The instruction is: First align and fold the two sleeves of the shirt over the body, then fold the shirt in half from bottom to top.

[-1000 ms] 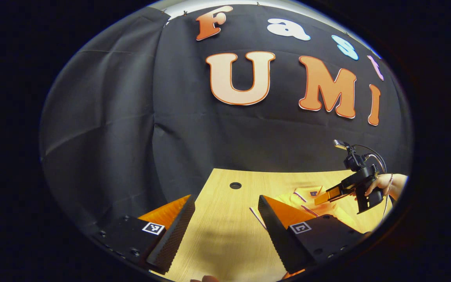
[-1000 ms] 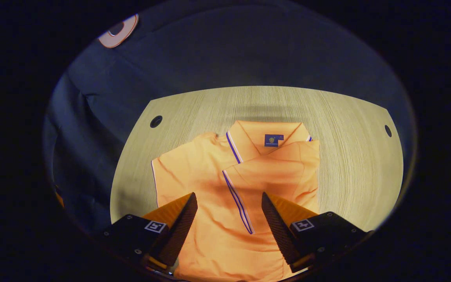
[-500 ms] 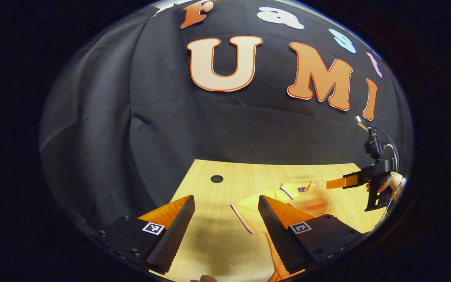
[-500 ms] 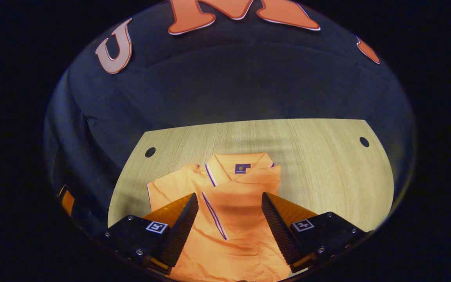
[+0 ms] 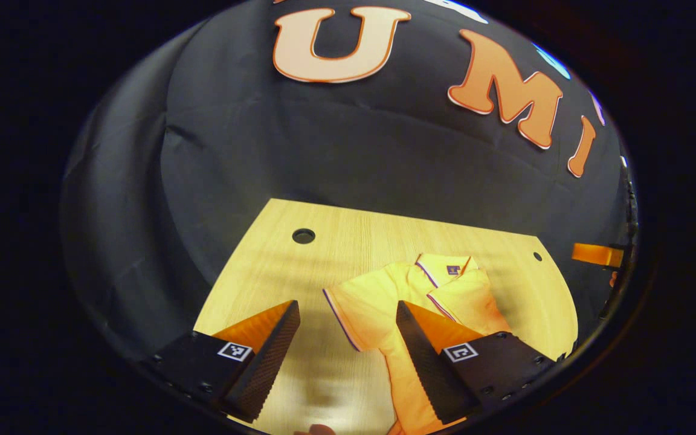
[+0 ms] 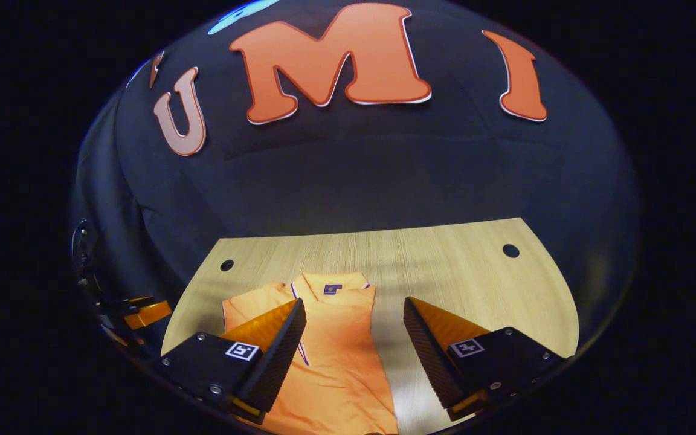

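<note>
Because one sleeve (image 5: 472,299) already lies folded over the body of the orange polo shirt (image 6: 333,356), we hold the right gripper (image 6: 354,338) wide and empty above the bench (image 6: 475,272), while the other sleeve (image 5: 363,308) is spread flat toward the bench's left edge. Our left gripper (image 5: 348,344) is wide too, holding nothing. Since a second ago, both have lifted and drawn back, and the shirt sits smaller, near the bench's front edge.
</note>
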{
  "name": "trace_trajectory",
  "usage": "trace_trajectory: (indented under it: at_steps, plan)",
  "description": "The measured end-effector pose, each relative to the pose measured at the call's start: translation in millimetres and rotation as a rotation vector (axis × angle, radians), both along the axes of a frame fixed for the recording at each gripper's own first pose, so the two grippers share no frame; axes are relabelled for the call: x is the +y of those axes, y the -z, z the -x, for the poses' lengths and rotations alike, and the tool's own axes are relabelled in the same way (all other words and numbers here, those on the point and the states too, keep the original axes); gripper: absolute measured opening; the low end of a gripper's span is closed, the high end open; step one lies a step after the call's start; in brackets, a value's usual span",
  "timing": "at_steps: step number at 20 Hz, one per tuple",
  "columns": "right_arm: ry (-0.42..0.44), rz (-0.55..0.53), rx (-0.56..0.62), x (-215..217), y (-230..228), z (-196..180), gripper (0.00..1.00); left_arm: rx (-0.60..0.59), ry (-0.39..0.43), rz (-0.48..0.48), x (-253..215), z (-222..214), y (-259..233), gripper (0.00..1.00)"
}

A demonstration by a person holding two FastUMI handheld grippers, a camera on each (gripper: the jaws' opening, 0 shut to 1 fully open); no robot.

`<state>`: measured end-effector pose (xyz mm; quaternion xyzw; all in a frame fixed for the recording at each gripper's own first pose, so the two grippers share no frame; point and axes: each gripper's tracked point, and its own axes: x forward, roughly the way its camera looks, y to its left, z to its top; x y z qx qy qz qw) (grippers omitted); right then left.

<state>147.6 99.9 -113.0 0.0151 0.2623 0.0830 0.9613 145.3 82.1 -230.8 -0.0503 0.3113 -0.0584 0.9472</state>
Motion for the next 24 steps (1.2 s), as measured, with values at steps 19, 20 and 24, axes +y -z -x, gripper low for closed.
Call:
trace_trajectory:
  at_steps: [19,20,24]
  plan:
    - [0.023,-0.057,0.008,-92,-17,50,0.99,0.562,-0.149,-0.096,2,-55,178,0.98]
    - [0.021,-0.058,0.011,-93,-16,50,0.99,0.551,-0.173,-0.089,3,-60,179,1.0]
    - [0.011,-0.078,0.023,-95,-14,54,0.99,0.583,-0.186,-0.083,0,-58,177,1.0]
